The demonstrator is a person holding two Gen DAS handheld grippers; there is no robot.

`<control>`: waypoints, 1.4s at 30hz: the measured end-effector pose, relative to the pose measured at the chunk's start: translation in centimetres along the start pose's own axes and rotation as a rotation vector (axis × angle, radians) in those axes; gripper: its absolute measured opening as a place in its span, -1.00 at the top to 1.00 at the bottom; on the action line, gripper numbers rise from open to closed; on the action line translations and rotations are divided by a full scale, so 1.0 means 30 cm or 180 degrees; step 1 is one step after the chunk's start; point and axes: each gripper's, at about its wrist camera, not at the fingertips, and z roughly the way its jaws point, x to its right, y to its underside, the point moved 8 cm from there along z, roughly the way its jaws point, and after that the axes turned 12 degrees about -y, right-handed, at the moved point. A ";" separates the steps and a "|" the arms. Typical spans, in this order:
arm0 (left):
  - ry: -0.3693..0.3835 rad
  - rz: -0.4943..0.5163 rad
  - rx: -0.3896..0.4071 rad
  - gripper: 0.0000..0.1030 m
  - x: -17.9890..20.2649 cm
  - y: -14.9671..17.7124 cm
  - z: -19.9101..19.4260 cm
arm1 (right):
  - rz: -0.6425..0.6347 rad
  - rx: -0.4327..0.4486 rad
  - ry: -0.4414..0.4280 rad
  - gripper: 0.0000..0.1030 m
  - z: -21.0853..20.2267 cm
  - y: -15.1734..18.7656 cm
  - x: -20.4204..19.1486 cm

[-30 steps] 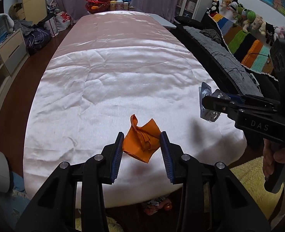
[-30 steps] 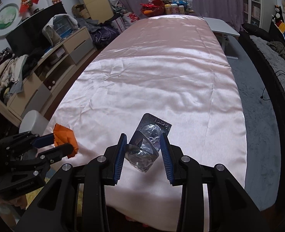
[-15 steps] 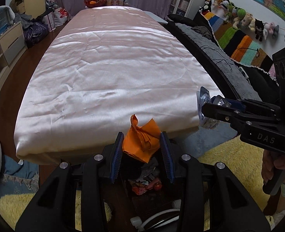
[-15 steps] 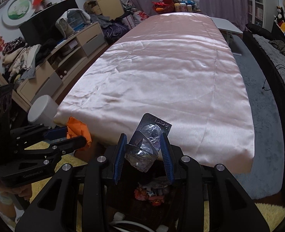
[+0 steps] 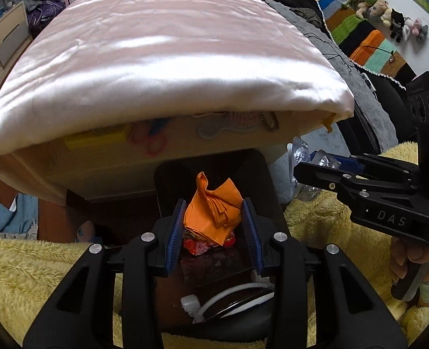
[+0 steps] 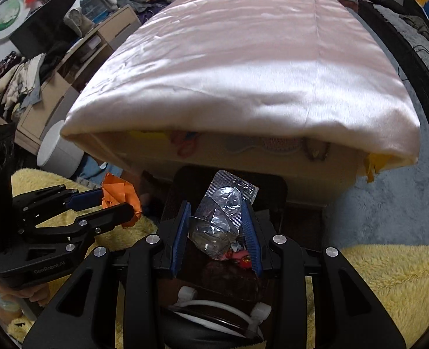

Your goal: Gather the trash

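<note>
Hovering over the dark trash bin (image 5: 214, 171) below the table edge, the left gripper (image 5: 214, 218) clamps crumpled orange paper (image 5: 213, 206) while the right gripper (image 6: 216, 226) pinches a foil blister pack (image 6: 220, 218), both poised so a release should drop the trash onto the wrappers (image 5: 200, 245) inside.

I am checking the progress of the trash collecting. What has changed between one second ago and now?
Both grippers moved back from above the pink satin bedcover and down, to hang over the dark trash bin at the bed's foot. Nothing was released: the left gripper still clamps the crumpled orange paper, and the right gripper the silver blister pack with clear plastic.
</note>
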 end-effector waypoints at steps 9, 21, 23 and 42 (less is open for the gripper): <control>0.0034 -0.0081 -0.0214 0.08 -0.019 0.047 0.068 | 0.0240 -0.0103 -0.0035 0.19 0.045 0.045 0.044; -0.0169 0.0044 0.0020 -0.84 -0.025 0.008 -0.016 | 0.0196 0.0130 0.0119 -0.70 -0.030 -0.024 0.026; -0.0190 0.0025 0.0093 -0.84 -0.042 -0.013 -0.054 | 0.0126 0.0250 0.0172 -0.93 -0.070 -0.050 0.011; -0.0635 -0.0197 0.1639 -0.85 -0.104 -0.361 -0.673 | -0.0654 0.1918 0.0852 -0.94 -0.640 -0.347 -0.242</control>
